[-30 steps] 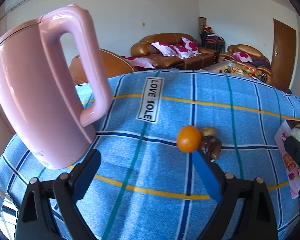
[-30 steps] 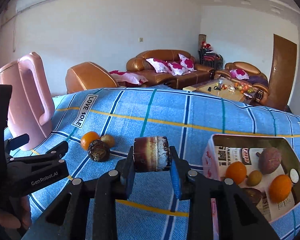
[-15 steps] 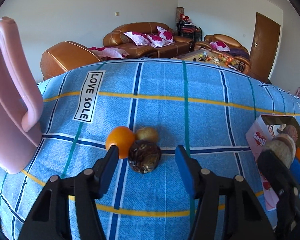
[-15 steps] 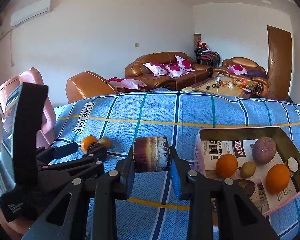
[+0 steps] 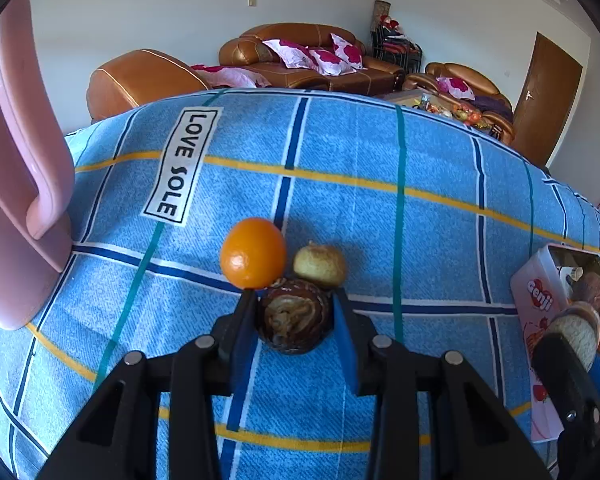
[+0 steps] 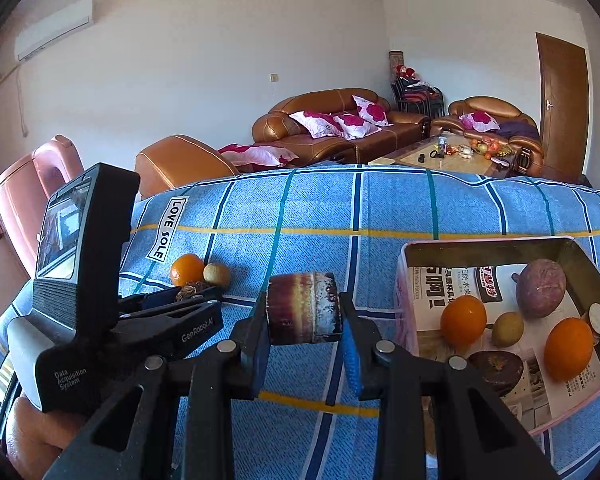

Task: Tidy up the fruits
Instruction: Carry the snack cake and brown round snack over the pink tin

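On the blue checked cloth lie an orange (image 5: 253, 253), a small yellowish fruit (image 5: 320, 266) and a dark brown wrinkled fruit (image 5: 294, 322), all touching. My left gripper (image 5: 293, 294) is closing its jaws around the dark brown fruit, and both pads touch its sides. Left of the pink box (image 6: 480, 246), my right gripper (image 6: 304, 300) hovers above the cloth, shut on a short brown-purple cylinder piece (image 6: 305, 314). Inside the box lie two oranges, a purple round fruit, a small yellow fruit and a dark brown one.
A tall pink kettle (image 5: 16, 200) stands on the cloth to the left of the fruit cluster. A person's hand (image 6: 32, 436) holds the left gripper's body. Beyond the table's far edge are brown leather sofas and a coffee table.
My left gripper swung right from the kettle, came down over the fruit cluster and narrowed its jaws onto the dark brown fruit. My right gripper stayed shut on its piece, shifting only slightly.
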The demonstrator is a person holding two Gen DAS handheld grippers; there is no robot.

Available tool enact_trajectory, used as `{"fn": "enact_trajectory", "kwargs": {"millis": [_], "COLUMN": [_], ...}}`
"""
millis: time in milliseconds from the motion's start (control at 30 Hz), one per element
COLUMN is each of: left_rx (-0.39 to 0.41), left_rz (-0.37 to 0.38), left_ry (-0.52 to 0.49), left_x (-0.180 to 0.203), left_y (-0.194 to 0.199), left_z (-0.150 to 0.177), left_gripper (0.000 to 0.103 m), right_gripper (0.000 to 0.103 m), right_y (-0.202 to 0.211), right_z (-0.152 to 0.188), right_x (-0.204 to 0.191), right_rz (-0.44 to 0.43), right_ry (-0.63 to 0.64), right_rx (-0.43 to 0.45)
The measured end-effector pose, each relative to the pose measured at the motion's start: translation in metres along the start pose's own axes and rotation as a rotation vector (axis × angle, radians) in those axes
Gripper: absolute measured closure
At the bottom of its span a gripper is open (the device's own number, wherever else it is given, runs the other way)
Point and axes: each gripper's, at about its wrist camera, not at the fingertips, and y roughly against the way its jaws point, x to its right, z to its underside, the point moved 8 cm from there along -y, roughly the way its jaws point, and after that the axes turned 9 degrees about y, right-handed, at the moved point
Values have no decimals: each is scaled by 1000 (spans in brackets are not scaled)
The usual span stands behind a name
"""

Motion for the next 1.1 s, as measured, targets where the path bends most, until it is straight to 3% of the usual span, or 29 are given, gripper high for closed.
{"fn": "enact_trajectory", "kwargs": {"millis": [133, 433, 867, 1100], "left_rx": [59, 225, 251, 282], "left_rz": [13, -41, -24, -34], "left_ry": [34, 25, 59, 47], "left_x": [-10, -24, -29, -25], "left_y": [15, 59, 76, 88], "left_z": [-2, 7, 18, 26], "left_gripper": [64, 64, 64, 64], "right_gripper": [70, 70, 70, 70], "right_y": [2, 14, 32, 43], "right_z": [-1, -7, -7, 0], "right_x": [0, -14, -35, -31], "right_rz": [2, 7, 30, 29], "right_ry": [6, 76, 182, 179], "right_rx": [15, 97, 160, 161]}}
